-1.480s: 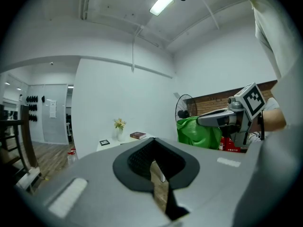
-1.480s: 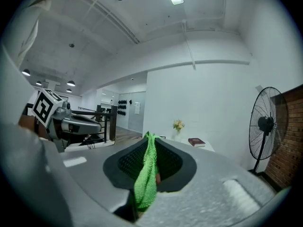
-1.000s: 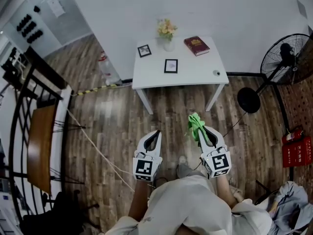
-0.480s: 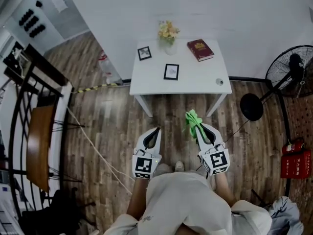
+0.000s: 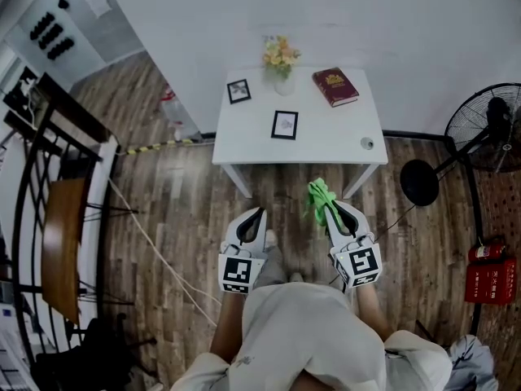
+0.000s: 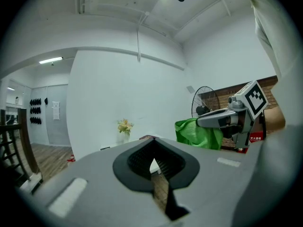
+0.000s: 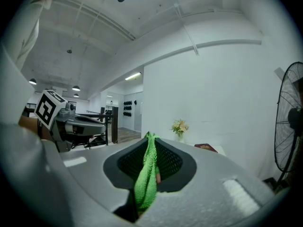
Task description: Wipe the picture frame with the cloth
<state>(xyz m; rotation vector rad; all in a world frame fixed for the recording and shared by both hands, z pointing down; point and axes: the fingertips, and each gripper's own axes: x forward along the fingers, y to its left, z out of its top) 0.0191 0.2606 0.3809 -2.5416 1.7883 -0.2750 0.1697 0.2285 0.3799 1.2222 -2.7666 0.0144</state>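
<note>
The right gripper (image 5: 332,212) clamps the limp green cloth (image 5: 319,199); the left gripper (image 5: 255,218) is closed, empty. The picture frame (image 5: 284,125), upper centre on the table (image 5: 334,133), looks light and fragile: steady its edge.

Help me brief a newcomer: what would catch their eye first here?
The bright green cloth, pinched in the right claw over the wood floor. Ahead, a white table against the wall bears a near picture frame, a far picture frame, flowers and a red book. The left claw is shut on nothing.
</note>
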